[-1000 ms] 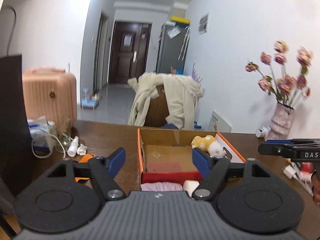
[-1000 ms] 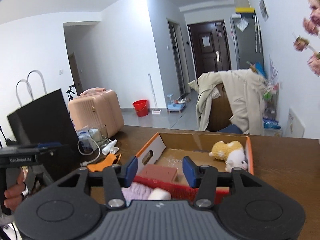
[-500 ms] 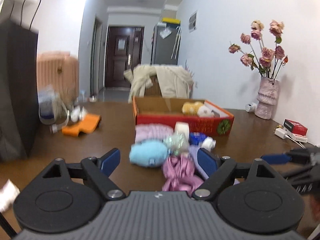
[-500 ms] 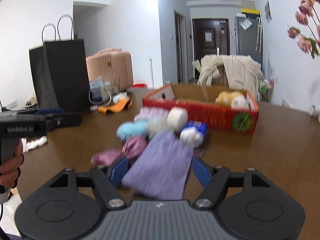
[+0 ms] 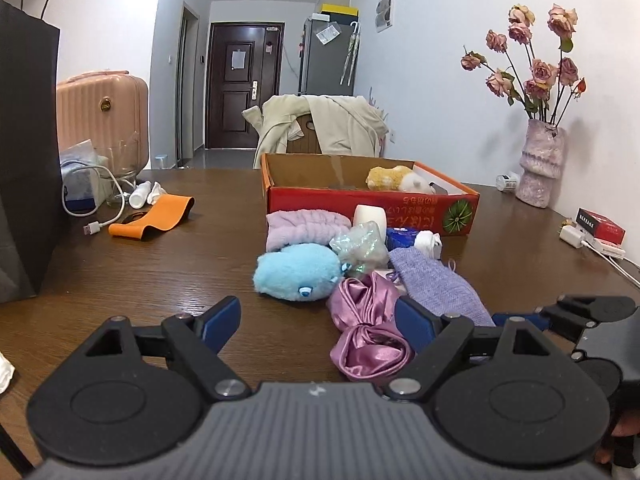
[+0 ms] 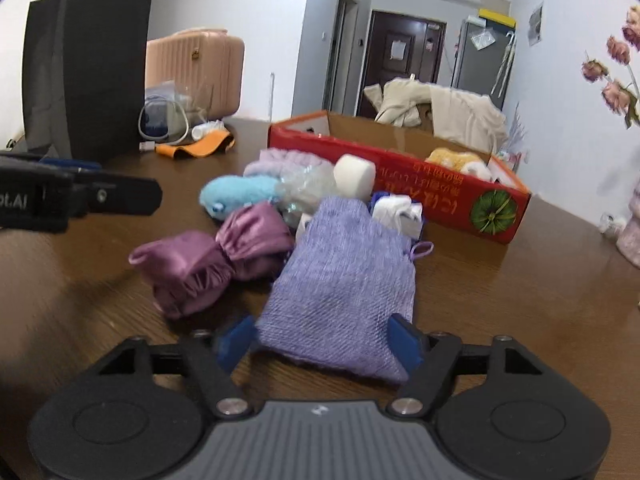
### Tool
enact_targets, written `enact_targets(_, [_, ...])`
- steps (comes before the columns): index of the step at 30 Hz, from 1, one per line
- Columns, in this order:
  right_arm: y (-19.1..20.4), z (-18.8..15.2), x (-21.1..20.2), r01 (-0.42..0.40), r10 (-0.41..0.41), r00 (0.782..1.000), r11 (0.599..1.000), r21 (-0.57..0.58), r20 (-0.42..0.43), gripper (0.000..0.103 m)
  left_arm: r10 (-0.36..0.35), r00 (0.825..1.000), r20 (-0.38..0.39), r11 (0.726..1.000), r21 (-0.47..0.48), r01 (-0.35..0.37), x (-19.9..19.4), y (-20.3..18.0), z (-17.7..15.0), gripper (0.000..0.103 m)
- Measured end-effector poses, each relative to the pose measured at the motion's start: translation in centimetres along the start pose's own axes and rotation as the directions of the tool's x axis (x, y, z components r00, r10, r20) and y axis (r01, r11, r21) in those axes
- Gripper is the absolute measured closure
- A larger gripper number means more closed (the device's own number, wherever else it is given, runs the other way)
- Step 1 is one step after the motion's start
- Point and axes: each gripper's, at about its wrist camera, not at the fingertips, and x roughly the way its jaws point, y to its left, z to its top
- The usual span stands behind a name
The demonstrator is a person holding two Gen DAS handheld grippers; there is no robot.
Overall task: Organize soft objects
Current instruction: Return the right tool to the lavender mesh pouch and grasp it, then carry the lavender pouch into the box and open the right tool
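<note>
The right gripper (image 6: 322, 342) sits low over the brown desk (image 6: 520, 300), its blue fingers (image 6: 406, 342) flanking the near end of a lavender woven pouch (image 6: 344, 276). Its jaws have just been closing, and the pouch lies between them; whether the pads already press the cloth cannot be told. The left gripper (image 5: 318, 320) hangs with its fingers (image 5: 222, 322) spread wide and holding nothing; a purple satin bundle (image 5: 366, 328) lies on the desk just ahead at 1 o'clock, close by the right-hand finger.

The soft things are heaped on the desk in front of a red cardboard box (image 5: 372, 206). In the left wrist view a light-blue plush toy (image 5: 298, 272) lies at 12 o'clock beyond the fingers, touching the satin bundle; behind it are a lilac fluffy headband (image 5: 306, 226), a crinkled clear wrapper (image 5: 360, 246) and a white roll (image 5: 370, 216) against the box wall. Inside the box, at its far right corner, lies a yellow-and-white plush (image 5: 396, 178). An orange band (image 5: 156, 220) lies well apart at 10 o'clock, a vase of pink roses (image 5: 538, 160) at 2 o'clock.
</note>
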Motion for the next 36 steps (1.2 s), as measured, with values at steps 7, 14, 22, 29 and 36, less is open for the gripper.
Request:
enact_targets(7, [-6.5,-0.9,-1.5,-0.015,0.018,0.999,0.993,0.120,-0.028,0.068,-0.005,1.000,0.020,1.000,0.008,0.005,0.2,-0.8,0.9,0.017])
enact_targets(14, [-7.8,-4.0,-5.0,-0.222,0.215,0.974,0.971,-0.093,-0.075,0.060,-0.162,0.986,0.031,0.987,0.014,0.162,0.6,-5.4,3.6,0.017])
enact_targets(22, [-12.2,-5.4,-6.7,-0.162,0.162,0.986,0.987,0.003,-0.042,0.051,-0.168,0.977,-0.132,0.979,0.097,0.181,6.6,-14.3,0.9,0.031])
enact_targets(29, [-17.1,-6.2,-9.2,-0.217,0.214,0.976,0.970,0.105,0.042,0.040,-0.338,0.918,-0.207,0.939,-0.141,0.314,8.8,-12.7,-0.1,0.064])
enact_targets(36, [-20.0,-5.7,-7.2,-0.187,0.149,0.981,0.891,0.414,0.121,0.037,-0.380,0.893,-0.241,0.924,-0.054,0.379,7.0,-15.0,-0.8,0.050])
